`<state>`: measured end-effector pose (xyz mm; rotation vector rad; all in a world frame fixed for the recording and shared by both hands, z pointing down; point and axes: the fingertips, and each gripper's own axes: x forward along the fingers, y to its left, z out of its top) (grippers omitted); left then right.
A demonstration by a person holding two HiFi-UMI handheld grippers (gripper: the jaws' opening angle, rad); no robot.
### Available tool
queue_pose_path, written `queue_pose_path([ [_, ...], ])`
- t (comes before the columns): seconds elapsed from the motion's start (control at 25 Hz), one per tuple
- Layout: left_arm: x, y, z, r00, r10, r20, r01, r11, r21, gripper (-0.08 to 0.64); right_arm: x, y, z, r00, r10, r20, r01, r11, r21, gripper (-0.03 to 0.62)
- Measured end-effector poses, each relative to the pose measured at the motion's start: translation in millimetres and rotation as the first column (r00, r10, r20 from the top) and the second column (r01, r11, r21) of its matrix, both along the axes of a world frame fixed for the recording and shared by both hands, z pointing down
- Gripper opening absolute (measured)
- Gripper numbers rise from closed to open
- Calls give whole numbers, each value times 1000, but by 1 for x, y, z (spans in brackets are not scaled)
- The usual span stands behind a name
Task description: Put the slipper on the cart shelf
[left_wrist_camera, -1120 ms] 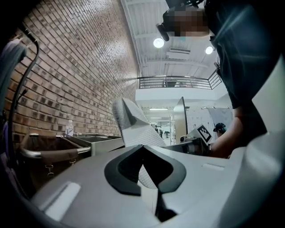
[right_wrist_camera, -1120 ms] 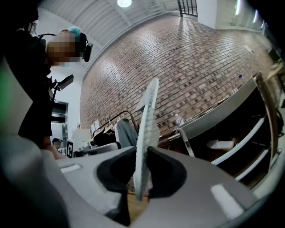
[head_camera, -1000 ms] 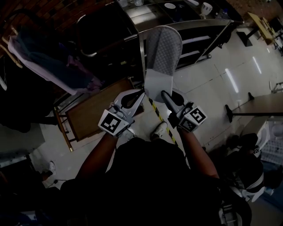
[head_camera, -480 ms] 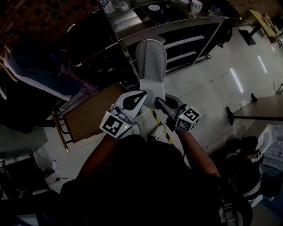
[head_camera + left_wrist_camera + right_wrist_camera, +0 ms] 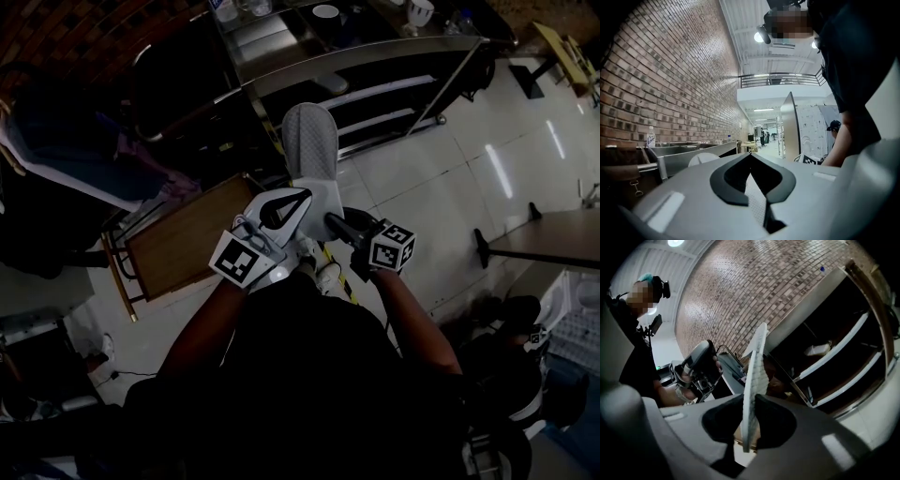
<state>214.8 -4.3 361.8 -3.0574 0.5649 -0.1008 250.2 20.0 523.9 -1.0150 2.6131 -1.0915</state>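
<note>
A grey-and-white waffle slipper (image 5: 310, 141) hangs in the air in front of me, toe toward the steel cart (image 5: 394, 56). My right gripper (image 5: 332, 219) is shut on its heel; in the right gripper view the slipper (image 5: 755, 371) stands edge-on between the dark pads (image 5: 771, 423). My left gripper (image 5: 301, 196) meets the heel's left edge. In the left gripper view its jaws (image 5: 750, 157) are closed, with a strip of waffle fabric (image 5: 754, 199) between them. The cart's shelves (image 5: 841, 350) lie just past the slipper.
The cart top carries a cup (image 5: 419, 12), a bowl (image 5: 326, 11) and bottles. A wooden stool (image 5: 183, 239) stands at my left beside hanging clothes (image 5: 75, 159). Yellow-black tape (image 5: 343, 279) marks the floor. A table (image 5: 553, 230) and a seated person (image 5: 525, 375) are on the right.
The slipper and both grippers have drawn lower and nearer to my body, and the grippers have closed in on each other. The cart now fills more of the top of the head view.
</note>
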Motion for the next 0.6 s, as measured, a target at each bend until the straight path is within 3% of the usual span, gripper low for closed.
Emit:
queue_pose_path([
  [0.6, 2, -81, 20, 1000, 14, -26, -15, 1000, -26, 0, 4, -79, 67, 997, -71, -8, 67, 970, -232, 64],
])
